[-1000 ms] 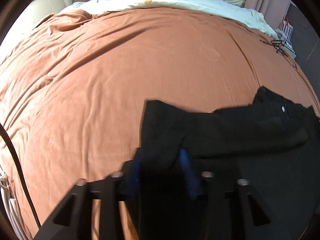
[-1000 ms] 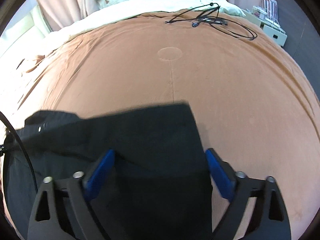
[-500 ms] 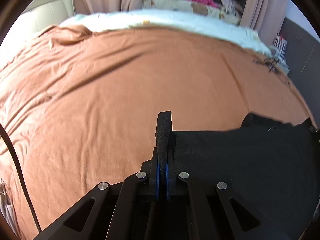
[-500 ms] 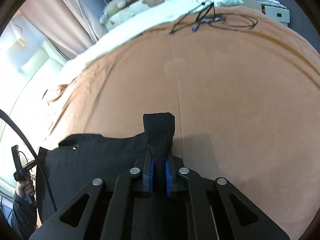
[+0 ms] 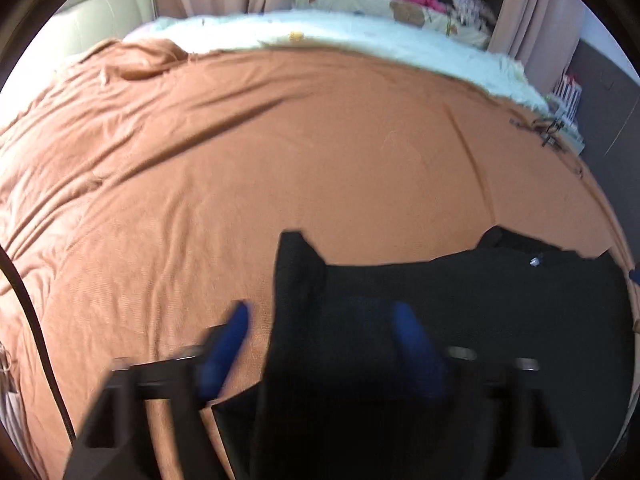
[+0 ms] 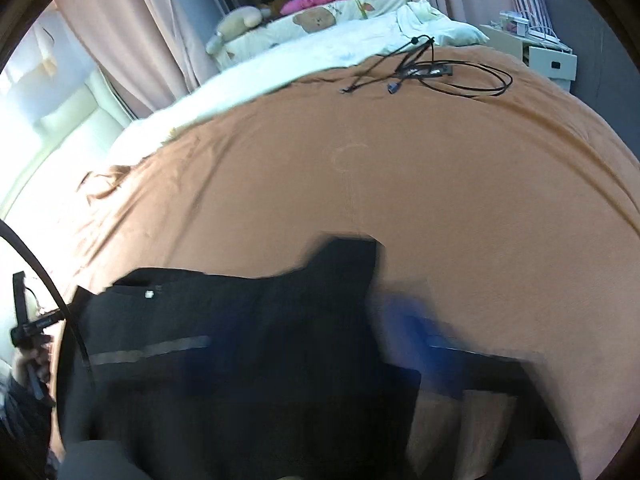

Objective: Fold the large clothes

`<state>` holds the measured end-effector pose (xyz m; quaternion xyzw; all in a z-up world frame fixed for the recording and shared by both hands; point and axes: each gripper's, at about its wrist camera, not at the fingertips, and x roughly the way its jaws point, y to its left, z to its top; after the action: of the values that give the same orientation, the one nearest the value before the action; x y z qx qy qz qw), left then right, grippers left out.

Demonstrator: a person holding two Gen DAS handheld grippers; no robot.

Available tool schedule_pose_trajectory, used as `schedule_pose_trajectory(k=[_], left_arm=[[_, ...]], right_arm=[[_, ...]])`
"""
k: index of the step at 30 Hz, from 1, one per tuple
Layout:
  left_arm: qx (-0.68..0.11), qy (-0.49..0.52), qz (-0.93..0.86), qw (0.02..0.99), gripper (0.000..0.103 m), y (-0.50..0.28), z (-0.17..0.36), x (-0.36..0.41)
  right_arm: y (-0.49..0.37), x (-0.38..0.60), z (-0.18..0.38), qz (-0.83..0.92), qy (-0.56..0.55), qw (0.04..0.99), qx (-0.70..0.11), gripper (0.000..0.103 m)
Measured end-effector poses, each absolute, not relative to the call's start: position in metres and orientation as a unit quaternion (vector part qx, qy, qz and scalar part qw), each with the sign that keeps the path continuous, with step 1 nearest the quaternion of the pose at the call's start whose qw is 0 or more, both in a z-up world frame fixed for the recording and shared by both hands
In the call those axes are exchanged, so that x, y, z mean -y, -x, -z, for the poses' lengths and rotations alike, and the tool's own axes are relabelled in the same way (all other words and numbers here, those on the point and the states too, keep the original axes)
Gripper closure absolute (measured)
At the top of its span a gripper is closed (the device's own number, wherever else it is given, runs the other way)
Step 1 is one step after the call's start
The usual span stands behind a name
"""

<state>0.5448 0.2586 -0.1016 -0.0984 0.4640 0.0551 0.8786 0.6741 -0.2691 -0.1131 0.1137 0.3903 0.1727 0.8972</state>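
In the left wrist view, the left gripper [image 5: 320, 344], its jaws just opened wide, is seen straddling the raised corner of the black trousers [image 5: 460, 300] stretching rightward across the orange bedspread [image 5: 280, 140], while in the right wrist view the right gripper [image 6: 360, 344], likewise just opened, is seen over the opposite corner, cables [image 6: 432, 72] lying far off.

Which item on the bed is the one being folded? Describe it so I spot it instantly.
Start with the wide orange bedspread. At its near edge lies the black garment, apparently trousers, flat. It is the only dark cloth there, with a small silver button near its waistband; the black cables lie far off.
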Motion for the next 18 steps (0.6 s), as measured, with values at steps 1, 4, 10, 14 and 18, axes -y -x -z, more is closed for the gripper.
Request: schedule_pose_trajectory(k=[1, 4, 10, 14, 18], left_arm=[[-0.454, 0.099, -0.053, 0.884, 0.015, -0.538, 0.095, -0.256], [-0.446, 0.103, -0.045, 0.888, 0.011, -0.524, 0.082, -0.247], [-0.429, 0.103, -0.027, 0.897, 0.004, -0.476, 0.057, -0.231], [-0.423, 0.112, -0.023, 0.899, 0.004, -0.438, 0.049, -0.227], [-0.422, 0.119, -0.018, 0.899, 0.004, -0.395, 0.043, -0.223]], right_arm=[[-0.668, 0.269, 0.112, -0.169, -0.108, 0.897, -0.393, 0.000], [-0.649, 0.272, 0.107, -0.167, -0.113, 0.897, -0.394, 0.000], [-0.592, 0.277, 0.083, -0.167, -0.108, 0.906, -0.374, 0.000], [-0.544, 0.279, 0.077, -0.155, -0.090, 0.914, -0.364, 0.000], [-0.496, 0.279, 0.070, -0.158, -0.077, 0.926, -0.335, 0.000]])
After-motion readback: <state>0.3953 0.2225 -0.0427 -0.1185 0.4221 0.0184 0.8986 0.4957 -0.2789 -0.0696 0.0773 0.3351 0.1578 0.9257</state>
